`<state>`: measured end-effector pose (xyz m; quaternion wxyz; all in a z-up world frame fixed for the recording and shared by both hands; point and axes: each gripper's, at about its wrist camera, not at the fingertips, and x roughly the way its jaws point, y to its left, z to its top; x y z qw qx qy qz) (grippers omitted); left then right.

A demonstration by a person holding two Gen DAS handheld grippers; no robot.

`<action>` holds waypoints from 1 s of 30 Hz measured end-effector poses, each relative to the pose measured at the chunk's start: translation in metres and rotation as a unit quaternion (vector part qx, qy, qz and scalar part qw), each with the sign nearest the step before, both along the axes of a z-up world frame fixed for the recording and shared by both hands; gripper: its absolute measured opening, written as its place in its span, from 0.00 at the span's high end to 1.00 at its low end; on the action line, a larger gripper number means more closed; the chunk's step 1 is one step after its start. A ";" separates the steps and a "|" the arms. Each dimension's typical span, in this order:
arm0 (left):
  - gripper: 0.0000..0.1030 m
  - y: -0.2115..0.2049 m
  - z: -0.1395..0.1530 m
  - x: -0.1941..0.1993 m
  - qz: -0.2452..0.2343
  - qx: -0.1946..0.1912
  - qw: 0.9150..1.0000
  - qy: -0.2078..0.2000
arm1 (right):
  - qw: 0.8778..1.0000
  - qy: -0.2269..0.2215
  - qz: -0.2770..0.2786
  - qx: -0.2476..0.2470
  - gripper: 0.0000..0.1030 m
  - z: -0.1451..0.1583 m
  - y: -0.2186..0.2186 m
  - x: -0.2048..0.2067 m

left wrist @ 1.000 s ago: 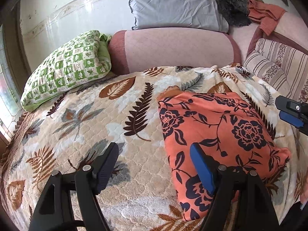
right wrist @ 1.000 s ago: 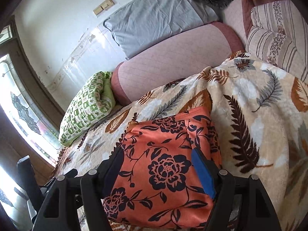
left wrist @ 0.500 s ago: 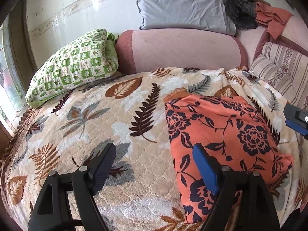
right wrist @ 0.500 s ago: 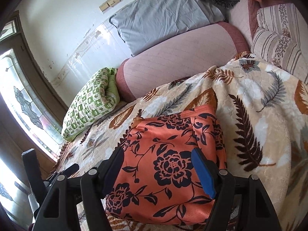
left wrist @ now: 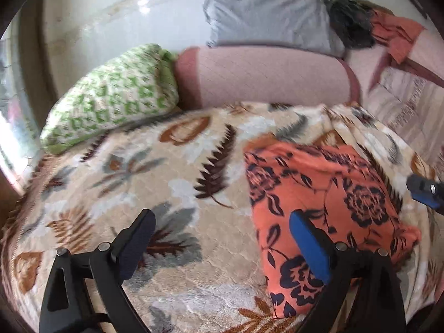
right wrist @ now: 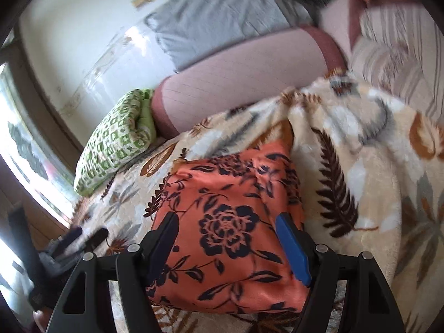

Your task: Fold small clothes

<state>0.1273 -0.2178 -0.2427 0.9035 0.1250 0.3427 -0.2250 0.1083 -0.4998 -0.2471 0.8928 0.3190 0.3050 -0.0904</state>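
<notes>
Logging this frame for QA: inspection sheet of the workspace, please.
Surface: leaf-print blanket over a bed.
Job's things: orange floral garment, folded, lying flat on the blanket.
Clutter: green checked pillow, grey pillow, striped cushion, dark furry item.
Grippers: left gripper open, empty; right gripper open above the garment, empty.
Cables: nothing seen.
Surroundings: pink headboard, white wall, window.

The folded garment lies on the blanket, right of its middle. Behind the blanket stands a bolster, with a checked pillow to its left and another pillow on top.
</notes>
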 end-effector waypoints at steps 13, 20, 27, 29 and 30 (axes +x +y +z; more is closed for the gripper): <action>0.06 -0.014 -0.044 0.059 -0.087 -0.091 0.978 0.169 | 0.989 0.078 0.014 0.122 0.27 -0.066 -0.069 0.037; 0.06 -0.038 -0.071 0.069 -0.142 -0.118 0.948 0.259 | 0.977 0.102 0.065 0.176 0.26 -0.094 -0.057 0.061; 0.20 -0.053 -0.081 0.060 -0.152 -0.106 0.948 0.259 | 0.981 0.098 0.069 0.154 0.29 -0.095 -0.039 0.069; 0.27 -0.052 -0.078 0.060 -0.148 -0.111 0.949 0.254 | 0.984 0.101 0.066 0.129 0.36 -0.092 -0.032 0.072; 0.34 -0.050 -0.076 0.059 -0.146 -0.113 0.951 0.250 | 0.986 0.102 0.062 0.119 0.40 -0.090 -0.029 0.072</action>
